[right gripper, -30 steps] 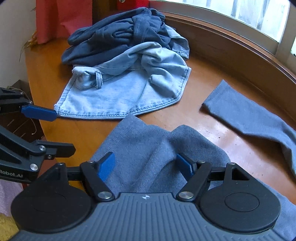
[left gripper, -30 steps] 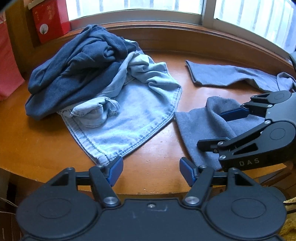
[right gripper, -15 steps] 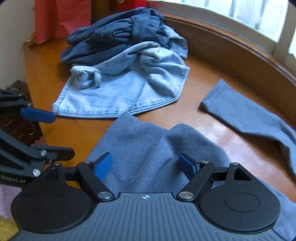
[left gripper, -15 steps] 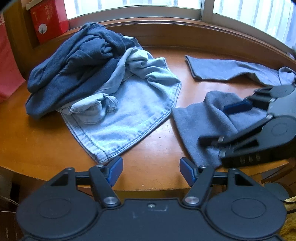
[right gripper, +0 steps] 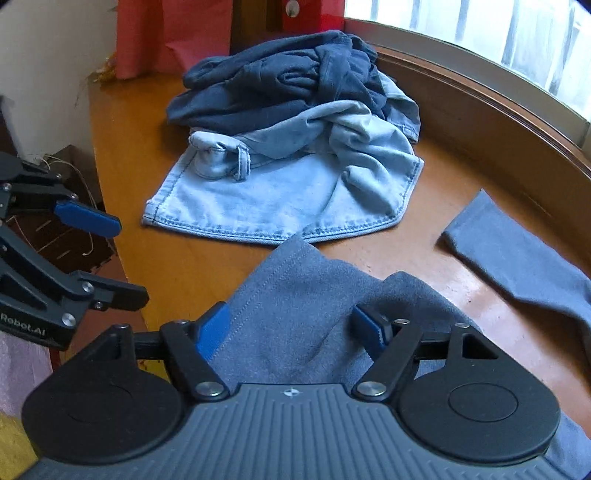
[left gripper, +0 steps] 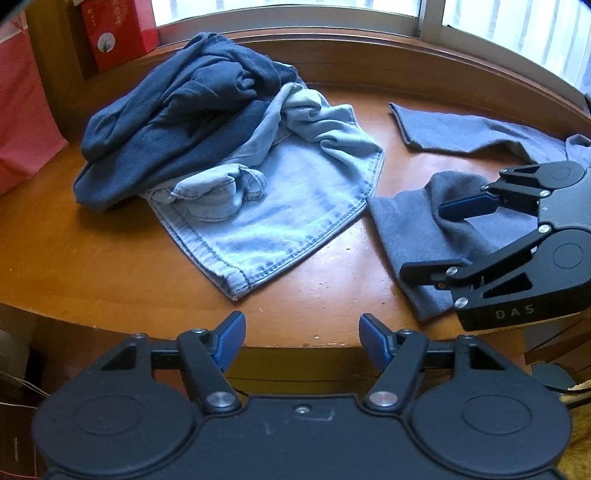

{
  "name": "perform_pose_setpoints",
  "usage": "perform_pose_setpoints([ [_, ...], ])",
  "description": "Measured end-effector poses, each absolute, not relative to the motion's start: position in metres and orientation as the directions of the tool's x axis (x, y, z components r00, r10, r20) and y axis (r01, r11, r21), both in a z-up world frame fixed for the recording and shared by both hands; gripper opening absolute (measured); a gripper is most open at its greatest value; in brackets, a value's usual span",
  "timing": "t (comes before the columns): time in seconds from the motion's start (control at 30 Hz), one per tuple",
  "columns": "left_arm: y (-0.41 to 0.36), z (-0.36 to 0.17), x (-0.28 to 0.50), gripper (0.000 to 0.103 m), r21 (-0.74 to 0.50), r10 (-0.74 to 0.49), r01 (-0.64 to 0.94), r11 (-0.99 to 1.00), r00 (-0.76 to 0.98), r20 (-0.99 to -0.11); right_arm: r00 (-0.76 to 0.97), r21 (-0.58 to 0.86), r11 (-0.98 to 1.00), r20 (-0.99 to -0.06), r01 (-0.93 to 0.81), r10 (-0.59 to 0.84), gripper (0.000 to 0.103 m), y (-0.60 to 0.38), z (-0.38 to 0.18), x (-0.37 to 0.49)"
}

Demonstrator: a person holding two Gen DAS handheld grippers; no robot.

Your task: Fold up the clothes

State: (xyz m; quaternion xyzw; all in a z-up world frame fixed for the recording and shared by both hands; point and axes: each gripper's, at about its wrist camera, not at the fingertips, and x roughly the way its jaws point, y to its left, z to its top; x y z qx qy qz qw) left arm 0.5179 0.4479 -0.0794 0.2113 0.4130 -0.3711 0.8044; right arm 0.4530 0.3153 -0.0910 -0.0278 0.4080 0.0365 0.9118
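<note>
A grey-blue garment (right gripper: 303, 295) lies rumpled at the near edge of a wooden table (left gripper: 110, 258). The right gripper (right gripper: 291, 328) straddles a raised fold of it, its jaws closing around the cloth. The left gripper (left gripper: 301, 338) hovers open and empty just beside it, over the table edge

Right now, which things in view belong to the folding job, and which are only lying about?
For the job:
- grey-blue garment, between the closing right claw pads
- light denim garment
- dark navy garment
- left claw, open over the wooden table

Lying about:
- red box
- pink bag
</note>
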Motion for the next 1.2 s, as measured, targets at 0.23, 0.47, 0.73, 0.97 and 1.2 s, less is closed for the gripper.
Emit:
perform_pose_setpoints([
  [0.23,0.447,-0.076,0.517,0.066,0.045,-0.435,0.787,0.615,0.386,-0.813,0.681,0.028,0.999,-0.732,0.030,0.000,0.008,0.303,-0.085,0.455],
  [0.47,0.454,-0.077,0.523,0.067,0.048,-0.418,0.778,0.626,0.387,-0.822,0.887,0.726,0.688,-0.312,-0.009,0.341,0.012,0.233,-0.063,0.434],
  [0.73,0.439,-0.070,0.520,0.068,0.070,-0.437,0.815,0.575,0.378,-0.816,0.827,0.577,0.817,-0.463,0.009,0.318,0.068,0.269,-0.066,0.449],
  [0.97,0.402,-0.063,0.508,0.068,0.078,-0.493,0.867,0.493,0.352,-0.796,0.825,0.440,0.834,-0.565,0.333,-0.031,0.069,0.206,-0.071,0.367],
  [1.2,0.346,-0.060,0.477,0.068,0.076,-0.558,0.920,0.384,0.297,-0.775,0.673,0.397,0.565,-0.588,0.723,-0.449,0.069,0.120,-0.074,0.241],
])
